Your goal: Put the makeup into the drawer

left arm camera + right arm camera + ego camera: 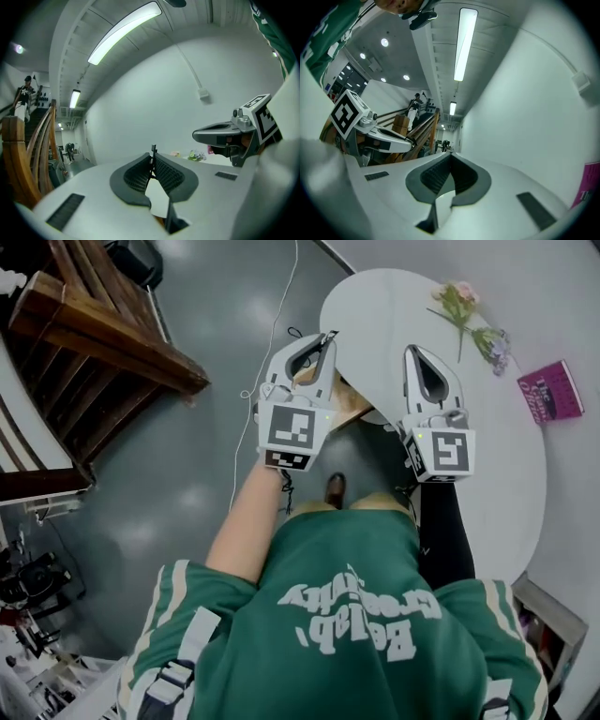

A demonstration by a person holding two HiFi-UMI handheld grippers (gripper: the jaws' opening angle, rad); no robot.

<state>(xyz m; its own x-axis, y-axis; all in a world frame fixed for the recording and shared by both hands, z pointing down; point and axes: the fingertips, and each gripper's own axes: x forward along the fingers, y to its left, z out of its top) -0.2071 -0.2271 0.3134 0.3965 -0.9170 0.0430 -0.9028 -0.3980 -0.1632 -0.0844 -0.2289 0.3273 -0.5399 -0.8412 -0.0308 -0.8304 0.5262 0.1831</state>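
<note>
No makeup and no drawer can be made out in any view. In the head view my left gripper (320,339) and my right gripper (425,353) are held side by side, level, over the near edge of a white round table (487,474). The left gripper (153,150) has its ribbed dark jaws meeting at the tips with nothing between them. The right gripper (450,153) is likewise shut and empty. Each shows in the other's view: the right gripper (197,135) and the left gripper (410,143). A brown wooden piece (351,409) shows between them at the table's edge.
Two flower sprigs (461,302) and a pink book (551,391) lie on the table's far side. A wooden staircase (103,334) stands at the left, on a grey floor (187,474). A white cable (281,310) hangs past the table. A person (414,106) stands on the stairs.
</note>
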